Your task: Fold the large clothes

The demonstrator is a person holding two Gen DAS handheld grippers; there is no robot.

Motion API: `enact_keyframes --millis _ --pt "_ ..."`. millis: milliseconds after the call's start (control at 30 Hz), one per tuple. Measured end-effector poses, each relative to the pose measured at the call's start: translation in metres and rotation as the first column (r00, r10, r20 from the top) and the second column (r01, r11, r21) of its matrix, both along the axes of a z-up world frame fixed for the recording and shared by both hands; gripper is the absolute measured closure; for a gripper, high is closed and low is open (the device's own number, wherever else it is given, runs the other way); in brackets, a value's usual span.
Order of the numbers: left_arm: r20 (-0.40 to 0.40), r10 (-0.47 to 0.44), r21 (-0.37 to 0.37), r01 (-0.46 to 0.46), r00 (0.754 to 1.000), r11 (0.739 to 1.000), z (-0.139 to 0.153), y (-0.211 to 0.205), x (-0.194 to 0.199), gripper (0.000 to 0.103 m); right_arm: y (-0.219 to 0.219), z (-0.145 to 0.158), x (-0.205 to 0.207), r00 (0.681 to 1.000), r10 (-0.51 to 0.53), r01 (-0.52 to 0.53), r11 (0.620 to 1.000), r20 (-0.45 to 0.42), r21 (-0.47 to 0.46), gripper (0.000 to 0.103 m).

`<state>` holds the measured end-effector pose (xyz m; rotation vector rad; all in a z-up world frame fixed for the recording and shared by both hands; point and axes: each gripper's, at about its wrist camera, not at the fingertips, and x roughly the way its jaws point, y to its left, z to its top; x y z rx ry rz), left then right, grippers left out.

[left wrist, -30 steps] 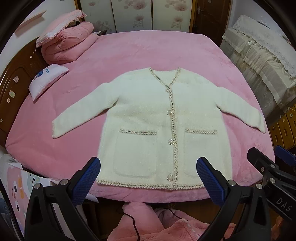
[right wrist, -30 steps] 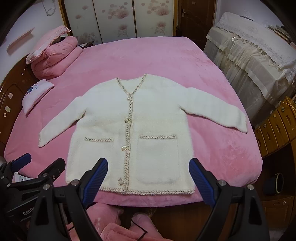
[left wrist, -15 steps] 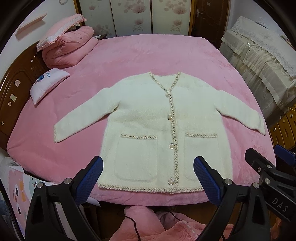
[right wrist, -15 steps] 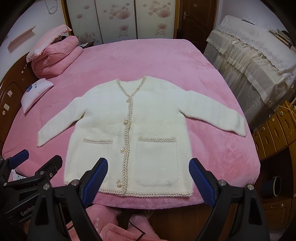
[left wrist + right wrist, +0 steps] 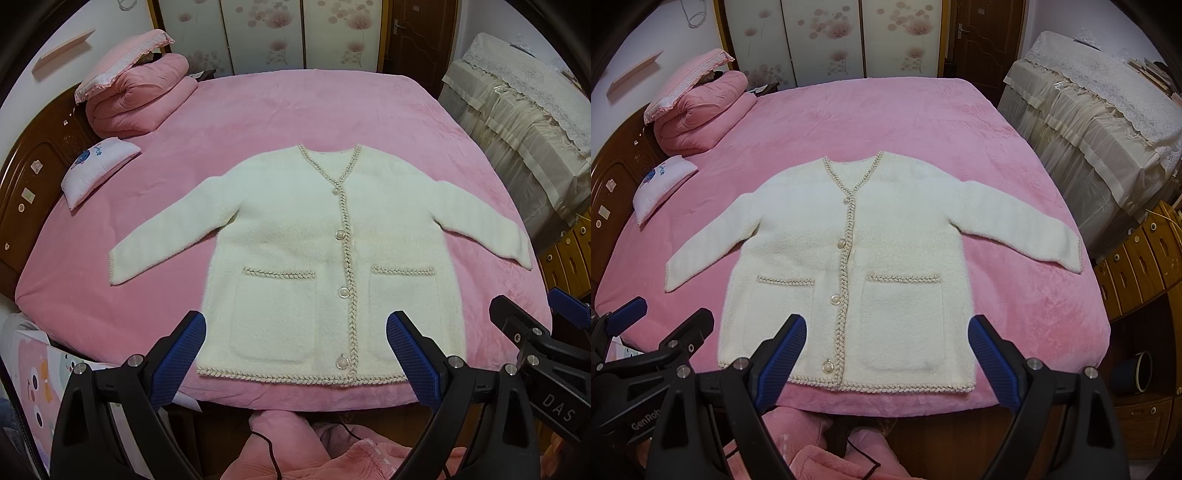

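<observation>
cream cardigan [image 5: 317, 254] flat, buttoned, sleeves spread

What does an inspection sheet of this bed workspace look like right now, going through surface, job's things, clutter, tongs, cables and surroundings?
Surface: pink plush bedspread, smooth, covering the bed.
Job's things: cream fluffy cardigan with braided trim, flat, front up, buttoned, both sleeves spread outward, hem near the bed's front edge; not yet folded.
Clutter: rolled pink quilt with a pink frilled pillow on top, small white printed pillow beside them; pink fabric heap below the bed's front edge.
Tongs: left tongs open, empty, short of the hem; right tongs open, empty.
Cables: thin black cable across the pink heap.
Surroundings: dark wooden headboard, floral wardrobe doors, lace-covered furniture.
</observation>
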<state>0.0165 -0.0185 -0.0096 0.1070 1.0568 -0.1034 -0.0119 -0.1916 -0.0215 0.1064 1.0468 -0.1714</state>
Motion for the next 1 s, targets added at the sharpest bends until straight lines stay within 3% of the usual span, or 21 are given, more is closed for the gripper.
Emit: enact_keyframes --millis 1000 --pt "0.031 -0.002 0.006 0.002 1.000 1.000 0.0054 0.0034 -0.0049 0.006 0.0004 0.0030 -0.0016 1.000 -0.001 0.001 1.000 0.006 -0.016 0.013"
